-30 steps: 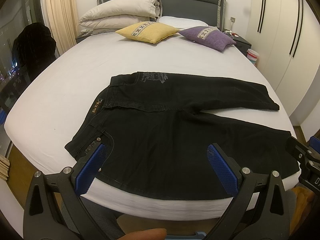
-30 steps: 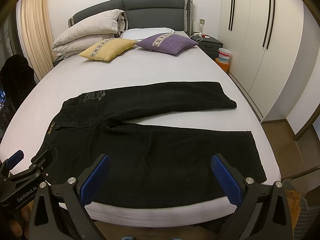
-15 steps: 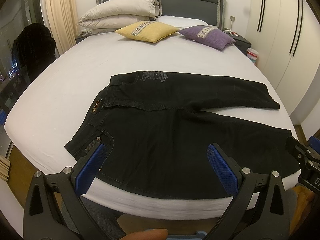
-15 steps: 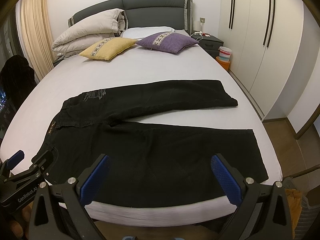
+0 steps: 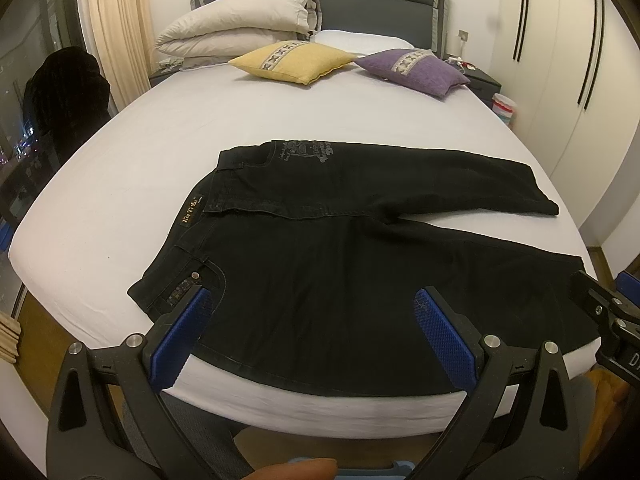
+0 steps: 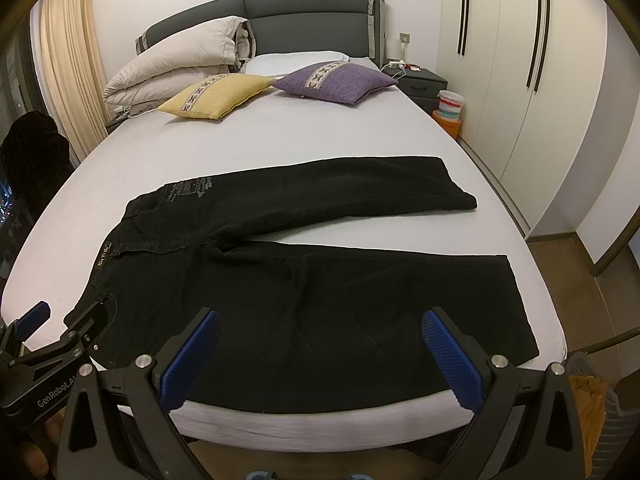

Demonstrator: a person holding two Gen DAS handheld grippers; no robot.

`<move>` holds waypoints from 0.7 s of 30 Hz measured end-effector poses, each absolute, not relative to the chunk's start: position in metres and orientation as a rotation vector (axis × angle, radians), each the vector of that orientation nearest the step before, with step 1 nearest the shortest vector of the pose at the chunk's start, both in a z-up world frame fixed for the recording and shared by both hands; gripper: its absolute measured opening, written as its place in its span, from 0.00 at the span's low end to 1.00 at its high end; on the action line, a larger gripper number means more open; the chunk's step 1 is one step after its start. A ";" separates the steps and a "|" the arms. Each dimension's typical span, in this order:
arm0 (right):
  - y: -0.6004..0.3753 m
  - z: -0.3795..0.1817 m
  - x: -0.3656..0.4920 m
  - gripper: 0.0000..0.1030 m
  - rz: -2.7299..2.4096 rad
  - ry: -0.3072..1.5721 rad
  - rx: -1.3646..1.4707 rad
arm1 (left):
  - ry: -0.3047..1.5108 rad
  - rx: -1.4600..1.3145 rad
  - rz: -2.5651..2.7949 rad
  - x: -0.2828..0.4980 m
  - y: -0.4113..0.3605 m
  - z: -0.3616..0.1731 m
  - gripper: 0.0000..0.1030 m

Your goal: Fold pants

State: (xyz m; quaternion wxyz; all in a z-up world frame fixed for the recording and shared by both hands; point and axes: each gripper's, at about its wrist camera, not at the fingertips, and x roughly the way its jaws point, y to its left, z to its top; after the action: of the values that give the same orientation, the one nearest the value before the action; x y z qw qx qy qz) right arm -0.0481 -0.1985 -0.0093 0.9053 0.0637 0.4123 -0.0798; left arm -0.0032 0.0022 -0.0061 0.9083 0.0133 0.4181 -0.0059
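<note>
Black pants point(image 5: 340, 264) point(image 6: 304, 300) lie spread flat across the foot of the white bed point(image 5: 160, 140) point(image 6: 320, 128), waist to the left, both legs running right and splayed apart. My left gripper point(image 5: 312, 320) hovers open over the near leg by the waist, its blue pads point(image 5: 180, 336) wide apart and holding nothing. Further along the same leg, above the bed's front edge, my right gripper point(image 6: 316, 344) also stands open and holds nothing. Each gripper shows at the edge of the other's view.
A yellow cushion point(image 5: 292, 60), a purple cushion point(image 5: 416, 68) and a folded duvet point(image 5: 232, 28) sit at the headboard end. A dark garment on a chair point(image 5: 60, 92) stands left of the bed. Wardrobe doors point(image 6: 520, 60) and a nightstand point(image 6: 420, 80) line the right side.
Both grippers have drifted very slightly; the pants lie as before and both stay open.
</note>
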 end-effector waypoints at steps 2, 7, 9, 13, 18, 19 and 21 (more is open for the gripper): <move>-0.198 -0.010 -0.048 1.00 -0.165 0.852 0.132 | 0.863 0.027 -0.012 -0.003 0.002 -0.006 1.00; -0.197 -0.011 -0.049 1.00 -0.164 0.855 0.135 | 0.863 0.027 -0.012 -0.003 0.002 -0.006 1.00; -0.196 -0.012 -0.049 1.00 -0.164 0.855 0.135 | 0.863 0.026 -0.011 -0.003 0.002 -0.006 1.00; -0.196 -0.012 -0.049 1.00 -0.164 0.855 0.135 | 0.864 0.027 -0.011 -0.004 0.000 -0.008 1.00; -0.197 -0.011 -0.049 1.00 -0.164 0.855 0.135 | 0.864 0.027 -0.012 -0.005 0.000 -0.008 1.00; -0.197 -0.011 -0.049 1.00 -0.164 0.855 0.135 | 0.864 0.028 -0.012 -0.004 0.000 -0.007 1.00; -0.197 -0.012 -0.049 1.00 -0.164 0.855 0.135 | 0.864 0.028 -0.012 -0.004 0.000 -0.007 1.00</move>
State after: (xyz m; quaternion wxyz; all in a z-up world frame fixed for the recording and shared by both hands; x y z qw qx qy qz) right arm -0.0488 -0.1967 -0.0117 0.9045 0.0653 0.4140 -0.0793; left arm -0.0041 0.0002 -0.0074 0.9079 0.0134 0.4189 -0.0058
